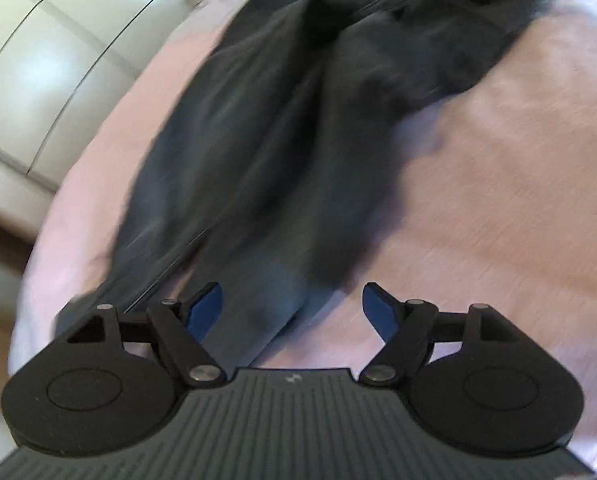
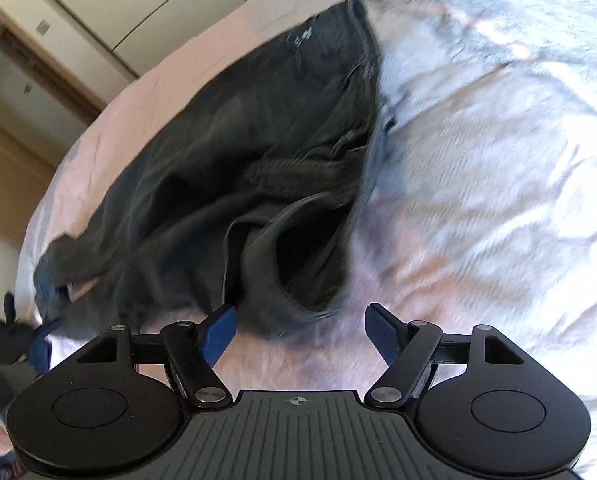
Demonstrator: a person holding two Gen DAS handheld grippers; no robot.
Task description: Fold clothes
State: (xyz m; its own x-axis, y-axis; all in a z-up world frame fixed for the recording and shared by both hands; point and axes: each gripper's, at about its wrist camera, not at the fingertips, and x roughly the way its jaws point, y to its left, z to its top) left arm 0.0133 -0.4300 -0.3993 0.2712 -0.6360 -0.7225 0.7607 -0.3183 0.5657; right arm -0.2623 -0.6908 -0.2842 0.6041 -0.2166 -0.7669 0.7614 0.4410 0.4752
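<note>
Early in the fold, by the look of it: dark trousers spread lengthwise on the pink bed sheet, not yet doubled over.

Left tool: wide, blue pads apart, nothing pressed between them. Just ahead of it, one trouser leg end, lying between the two fingers but apart from both pads. To the left of that tool, a second leg running off toward the sheet's edge; beyond, the pale wardrobe doors. Far ahead, the bunched upper part of the garment. Much motion blur here, so the cloth's edges not sharp.

Right tool: also wide, empty. Directly ahead of it, the gaping waistband of the same trousers, rumpled and standing open, close to the left pad yet seemingly not touching. To the right of this tool, a crumpled grey blanket.

Likely step in hand: reaching in for a pair of grips, hem with the left, waist with the right. Next move probably calls for lowering each tool onto its edge, closing on both cloth layers, then pulling taut to flatten before bringing the legs together.
</note>
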